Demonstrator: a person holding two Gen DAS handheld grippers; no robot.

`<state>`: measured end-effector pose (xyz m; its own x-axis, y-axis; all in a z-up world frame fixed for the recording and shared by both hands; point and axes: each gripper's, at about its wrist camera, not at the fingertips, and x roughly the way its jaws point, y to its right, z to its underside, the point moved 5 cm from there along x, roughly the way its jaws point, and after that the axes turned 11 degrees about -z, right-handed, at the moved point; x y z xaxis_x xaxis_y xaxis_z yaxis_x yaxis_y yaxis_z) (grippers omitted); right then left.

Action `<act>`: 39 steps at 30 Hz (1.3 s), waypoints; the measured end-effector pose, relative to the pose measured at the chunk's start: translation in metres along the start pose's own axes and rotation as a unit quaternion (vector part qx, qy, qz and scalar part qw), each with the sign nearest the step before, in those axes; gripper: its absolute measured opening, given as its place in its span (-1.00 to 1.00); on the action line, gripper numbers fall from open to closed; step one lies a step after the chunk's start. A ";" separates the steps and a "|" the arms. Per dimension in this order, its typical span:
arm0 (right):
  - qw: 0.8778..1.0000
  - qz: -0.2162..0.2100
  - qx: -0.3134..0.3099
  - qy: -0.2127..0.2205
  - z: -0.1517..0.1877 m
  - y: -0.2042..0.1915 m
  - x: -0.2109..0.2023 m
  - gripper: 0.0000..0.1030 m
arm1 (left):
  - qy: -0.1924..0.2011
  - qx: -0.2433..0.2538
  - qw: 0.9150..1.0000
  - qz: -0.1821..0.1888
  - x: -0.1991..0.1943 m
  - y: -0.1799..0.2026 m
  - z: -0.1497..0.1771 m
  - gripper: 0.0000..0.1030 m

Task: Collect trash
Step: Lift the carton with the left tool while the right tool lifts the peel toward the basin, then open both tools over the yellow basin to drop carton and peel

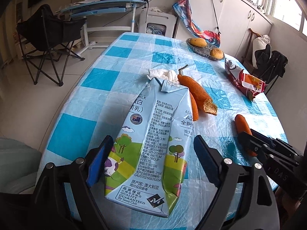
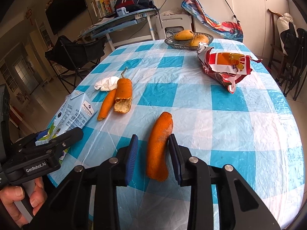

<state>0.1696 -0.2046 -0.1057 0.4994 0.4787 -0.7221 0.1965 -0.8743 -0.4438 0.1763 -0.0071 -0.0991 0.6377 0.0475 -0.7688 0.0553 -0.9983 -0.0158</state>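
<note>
A light-blue milk carton (image 1: 151, 145) lies flat on the checked tablecloth between the open jaws of my left gripper (image 1: 153, 153); the left pad touches its side, the right pad stands clear. It also shows in the right wrist view (image 2: 74, 111). An orange peel piece (image 2: 159, 147) lies between the open jaws of my right gripper (image 2: 153, 153), its right pad touching it. Two more orange peel pieces (image 1: 197, 94) (image 2: 122, 94) and a crumpled white tissue (image 1: 165, 73) (image 2: 107, 83) lie beyond the carton. A crumpled red snack wrapper (image 2: 226, 65) (image 1: 245, 82) lies at the right.
A glass dish with a mango and a bun (image 2: 190, 37) (image 1: 205, 48) stands at the table's far edge. Black folding chairs (image 1: 48, 38) (image 2: 293, 53) stand left and right of the table. A desk (image 1: 101, 9) and white cabinets (image 1: 236, 15) are behind.
</note>
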 end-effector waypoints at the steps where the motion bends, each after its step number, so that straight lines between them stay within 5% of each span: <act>1: 1.000 -0.004 0.002 -0.001 0.000 0.000 0.000 -0.58 | 0.001 0.004 1.000 0.001 0.000 0.001 -0.001 0.29; 22: 0.995 -0.096 -0.013 0.001 0.036 -0.055 -0.030 -0.65 | 0.046 -0.019 0.998 0.045 -0.057 -0.007 0.010 0.12; 39: 0.989 -0.132 -0.023 -0.070 0.115 -0.090 -0.057 -0.65 | 0.039 -0.003 0.997 0.061 -0.107 -0.009 0.066 0.12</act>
<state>0.0263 -0.1433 -0.0859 0.3045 0.6941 -0.6523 0.3433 -0.7187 -0.6046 0.0574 -0.0049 -0.0588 0.6973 -0.0725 -0.7131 -0.0224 -0.9966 0.0794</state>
